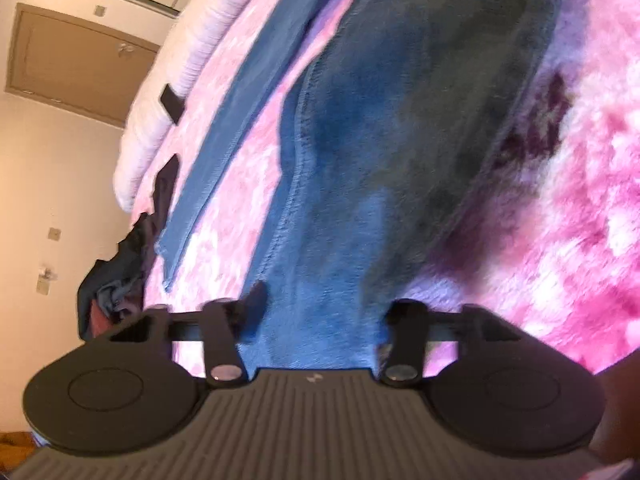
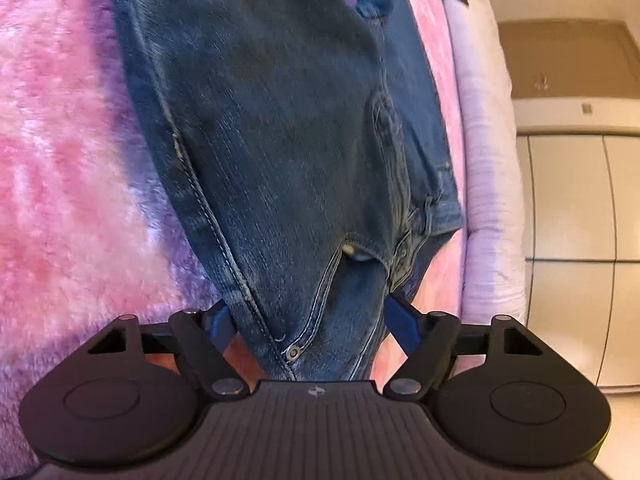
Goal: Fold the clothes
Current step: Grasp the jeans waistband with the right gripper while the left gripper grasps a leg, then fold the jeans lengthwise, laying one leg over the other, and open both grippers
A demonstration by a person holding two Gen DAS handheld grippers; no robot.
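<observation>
left wrist view: the left hand-held black two-finger gripper (image 1: pixel 326 304) is seen from behind, its ribbed housing along the lower edge. a pair of blue denim jeans (image 1: pixel 384 152) runs straight ahead of it, the fabric passing between the two black fingers (image 1: pixel 256 296) and down under the housing. the fingers stand apart with cloth filling the gap; whether they pinch the cloth cannot be told, since the tips are blurred and partly covered. the jeans lie over a fluffy pink and white mottled blanket (image 1: pixel 592 184), which spreads to the right of the gripper and shows again to the left of the denim. a second strip of blue denim (image 1: pixel 224 136), apparently the other leg, lies ahead and to the left. further left, at the blanket's edge, sits a heap of dark crumpled clothes (image 1: pixel 120 272); beyond it a pale quilted bed edge (image 1: pixel 160 92) and a cream wall with a brown panel (image 1: pixel 72 60).

right wrist view: the right hand-held black gripper (image 2: pixel 316 316) has blue-padded fingers (image 2: pixel 402 320) set wide either side of the jeans' (image 2: pixel 280 120) pocket area, where stitched seams and a metal rivet (image 2: pixel 294 353) lie just ahead of the housing. the pads flank the denim; a firm grip cannot be confirmed. the pink blanket (image 2: pixel 68 160) lies to the left, the pale bed edge (image 2: pixel 488 160) and white cabinet doors (image 2: pixel 580 208) to the right.
</observation>
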